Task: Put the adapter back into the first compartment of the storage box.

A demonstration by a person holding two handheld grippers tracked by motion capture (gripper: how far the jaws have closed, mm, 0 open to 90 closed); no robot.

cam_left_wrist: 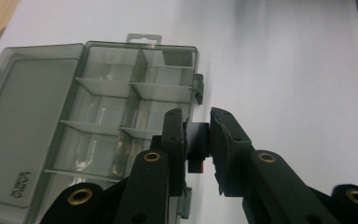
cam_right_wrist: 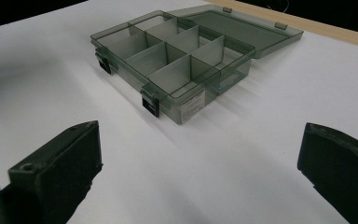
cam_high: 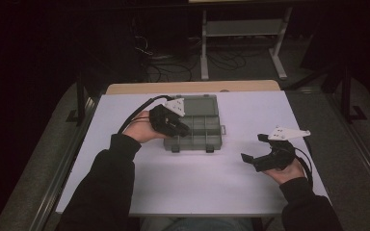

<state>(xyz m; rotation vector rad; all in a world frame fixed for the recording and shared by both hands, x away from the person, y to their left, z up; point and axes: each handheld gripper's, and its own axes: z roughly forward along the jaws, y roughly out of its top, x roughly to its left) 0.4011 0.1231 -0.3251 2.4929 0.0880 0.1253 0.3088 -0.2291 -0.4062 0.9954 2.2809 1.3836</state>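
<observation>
While the left gripper pinches a small black block above the open smoky-grey plastic compartment box, the right gripper gapes wide.

A dim room is seen, lit mainly over a white tabletop whose far edge is backed by a wooden strip. Beyond it, a dark floor strewn with cables and a pale metal stand are made out.
</observation>
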